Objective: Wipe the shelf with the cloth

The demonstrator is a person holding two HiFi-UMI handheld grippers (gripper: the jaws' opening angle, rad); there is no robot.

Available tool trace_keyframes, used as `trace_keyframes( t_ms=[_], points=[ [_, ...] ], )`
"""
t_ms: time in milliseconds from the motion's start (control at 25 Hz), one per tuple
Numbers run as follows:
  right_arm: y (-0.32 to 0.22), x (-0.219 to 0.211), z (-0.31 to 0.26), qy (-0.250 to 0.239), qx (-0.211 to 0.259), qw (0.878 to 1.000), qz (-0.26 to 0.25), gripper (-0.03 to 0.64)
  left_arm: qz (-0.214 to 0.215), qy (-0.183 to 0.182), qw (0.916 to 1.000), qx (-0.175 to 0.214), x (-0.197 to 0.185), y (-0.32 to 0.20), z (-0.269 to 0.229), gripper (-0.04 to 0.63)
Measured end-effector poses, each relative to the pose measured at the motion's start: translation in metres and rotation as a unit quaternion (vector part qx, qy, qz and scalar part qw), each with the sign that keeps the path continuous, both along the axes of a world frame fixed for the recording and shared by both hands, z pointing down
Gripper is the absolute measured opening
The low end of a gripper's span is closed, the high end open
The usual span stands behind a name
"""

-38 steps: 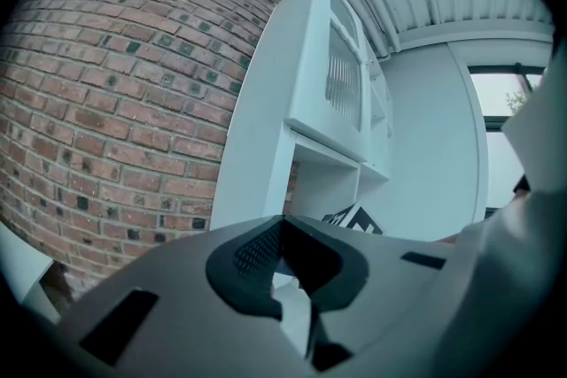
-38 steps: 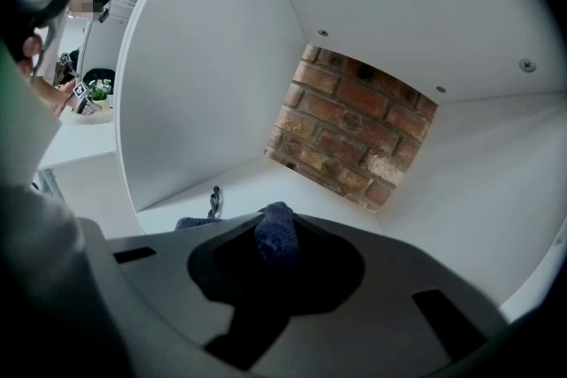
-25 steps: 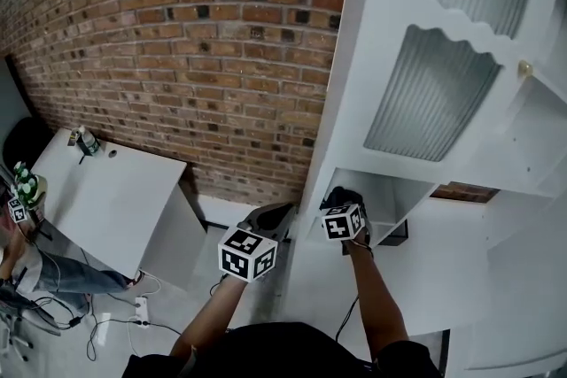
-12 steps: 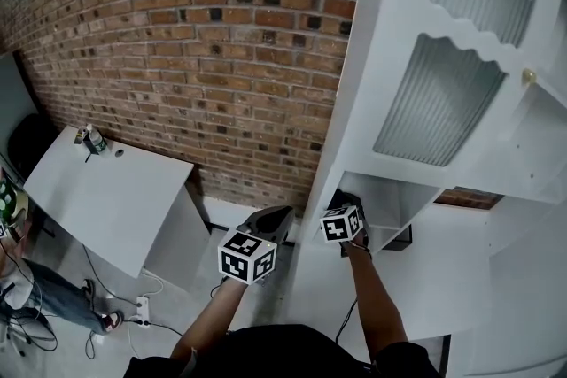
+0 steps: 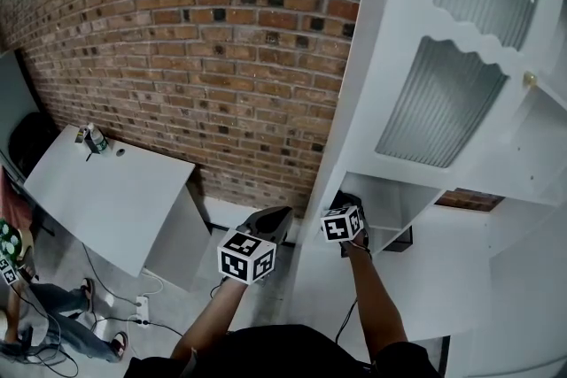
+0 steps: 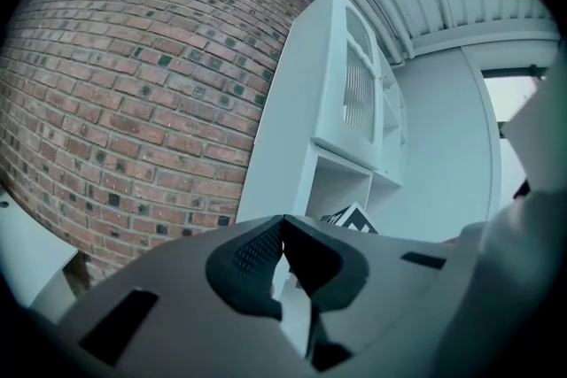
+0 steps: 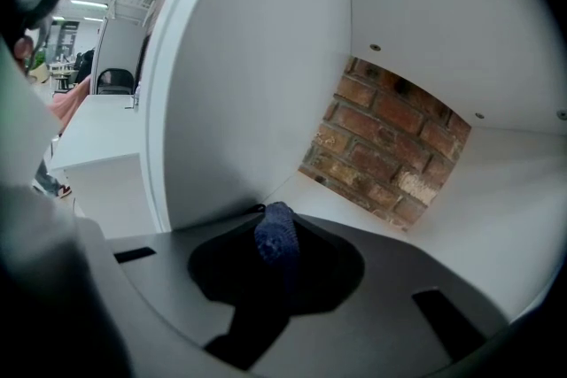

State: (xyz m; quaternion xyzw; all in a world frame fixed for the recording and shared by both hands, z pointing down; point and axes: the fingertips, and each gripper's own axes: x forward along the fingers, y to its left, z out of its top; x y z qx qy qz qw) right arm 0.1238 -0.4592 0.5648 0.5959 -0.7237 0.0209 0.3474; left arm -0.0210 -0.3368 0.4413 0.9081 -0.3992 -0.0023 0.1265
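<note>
Fingers: right gripper [image 7: 271, 215] pinches a tuft of the dark blue cloth [image 7: 278, 239]; left gripper [image 6: 283, 230] has its own pressed together on nothing, outside the cabinet [image 5: 390, 57], at 9 o'clock of the right one.
Cabinet: tall, white; side panel [image 7: 239, 84] stands close at 9 o'clock in the right gripper view.
Shelf [image 7: 505, 208]: open compartment, with bare floor running toward 3 o'clock, a brick wall [image 7: 390, 159] behind at 1 o'clock and a low ceiling. Widest room is judged rightward.
Cloth: sits at the compartment's left front; probably soft, light and limp. The bunched pinch should hold, and the trailing part is hidden.
</note>
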Motion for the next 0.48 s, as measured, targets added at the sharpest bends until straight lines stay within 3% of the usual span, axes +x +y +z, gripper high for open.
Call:
trace_keyframes(
  t_ms=[480],
  points=[
    [0.014, -0.004, -0.006, -0.027, -0.006, 1.0, -0.014, 0.067, 0.02, 0.01, 0.9998, 0.002, 0.006, 0.003, -0.005, 0.015]
  ],
)
